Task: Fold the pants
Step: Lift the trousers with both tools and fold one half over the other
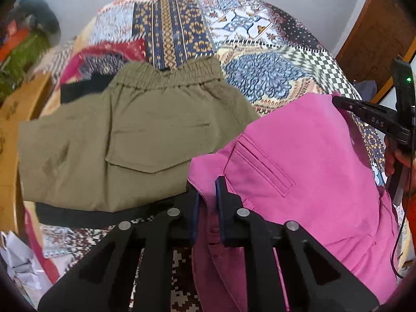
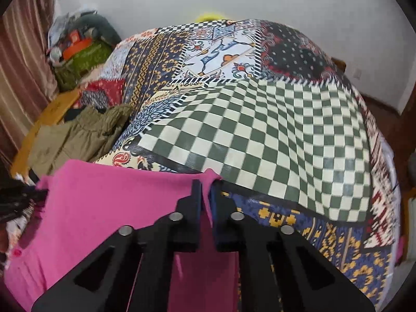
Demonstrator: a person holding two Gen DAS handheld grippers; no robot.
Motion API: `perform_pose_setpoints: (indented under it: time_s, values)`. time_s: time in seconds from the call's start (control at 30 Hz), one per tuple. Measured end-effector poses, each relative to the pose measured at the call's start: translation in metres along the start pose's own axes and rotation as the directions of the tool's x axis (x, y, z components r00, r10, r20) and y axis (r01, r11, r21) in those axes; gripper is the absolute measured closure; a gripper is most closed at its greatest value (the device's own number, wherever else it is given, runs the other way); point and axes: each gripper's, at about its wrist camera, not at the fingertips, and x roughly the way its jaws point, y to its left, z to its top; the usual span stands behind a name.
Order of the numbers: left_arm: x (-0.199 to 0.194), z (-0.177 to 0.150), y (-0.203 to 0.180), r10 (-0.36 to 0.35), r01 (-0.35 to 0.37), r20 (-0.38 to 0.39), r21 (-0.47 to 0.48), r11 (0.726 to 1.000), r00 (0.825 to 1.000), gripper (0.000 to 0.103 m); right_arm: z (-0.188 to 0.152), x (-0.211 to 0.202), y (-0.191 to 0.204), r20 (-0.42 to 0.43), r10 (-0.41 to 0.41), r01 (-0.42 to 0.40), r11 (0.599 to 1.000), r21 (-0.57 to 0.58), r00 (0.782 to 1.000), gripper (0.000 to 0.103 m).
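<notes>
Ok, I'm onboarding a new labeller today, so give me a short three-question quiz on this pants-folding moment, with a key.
1. True or false: the left gripper is clamped on the pink pants.
2. Which garment lies folded beside the pink one on the patchwork bedspread? A) olive-green pants B) blue jeans C) white shirt
3. Fill in: the right gripper pinches the pink fabric at its ____ , next to the green-and-white checked patch.

Key:
1. True; its jaws are closed with pink cloth between them.
2. A, the olive-green pants, with an elastic waistband and a flap pocket.
3. Edge; a small peak of cloth sticks up past the closed fingertips.
</notes>
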Motion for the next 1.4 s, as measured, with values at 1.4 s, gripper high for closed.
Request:
perform_pose_setpoints:
  time_s: [1.4]
  values:
    - [-0.203, -0.098, -0.073, -0.025, -0.025, 0.286, 0.170, 0.985, 0.958, 0.092, -0.087, -0.253, 0.046, 0.291, -0.006, 0.001, 1.000, 0.015, 0.957, 0.100]
